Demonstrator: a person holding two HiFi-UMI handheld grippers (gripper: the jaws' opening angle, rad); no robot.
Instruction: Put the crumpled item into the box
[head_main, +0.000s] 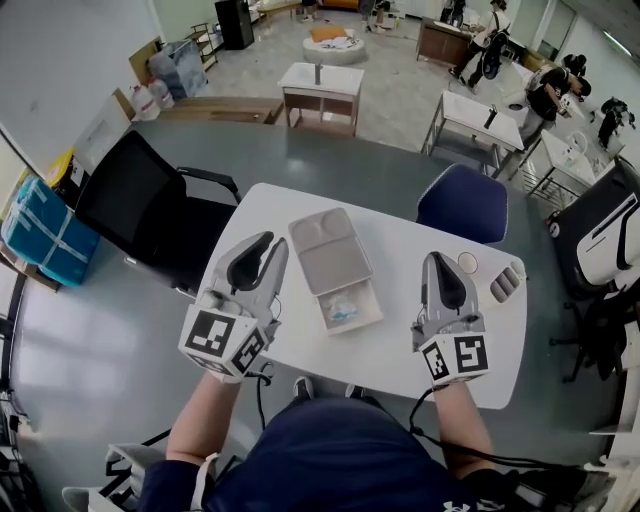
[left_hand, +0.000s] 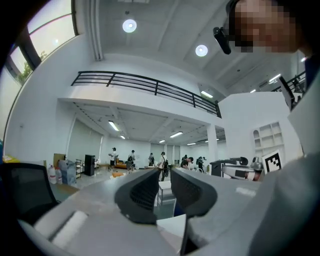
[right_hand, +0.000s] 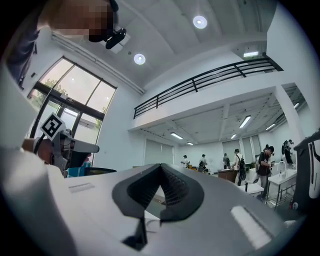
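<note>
Lying inside the shallow pale-grey plastic box (head_main: 377, 304) is the crumpled whitish, faintly blue wad (head_main: 343, 310), so the main step looks done. The box sits mid-way across the white rounded counter (head_main: 400, 350), its hinged lid (head_main: 328, 250) folded open away from the person.

The left gripper (left_hand: 165, 172) is just left of the box with its dark ribbed fingers (left_hand: 145, 192) a narrow gap apart and nothing between them. The right gripper (right_hand: 160, 167) is off to the box's right, well clear of it, its fingers (right_hand: 175, 190) pressed together at the tips and empty.

What may remain, judging by the open lid, is closing the box, though the task does not ask for it.
</note>
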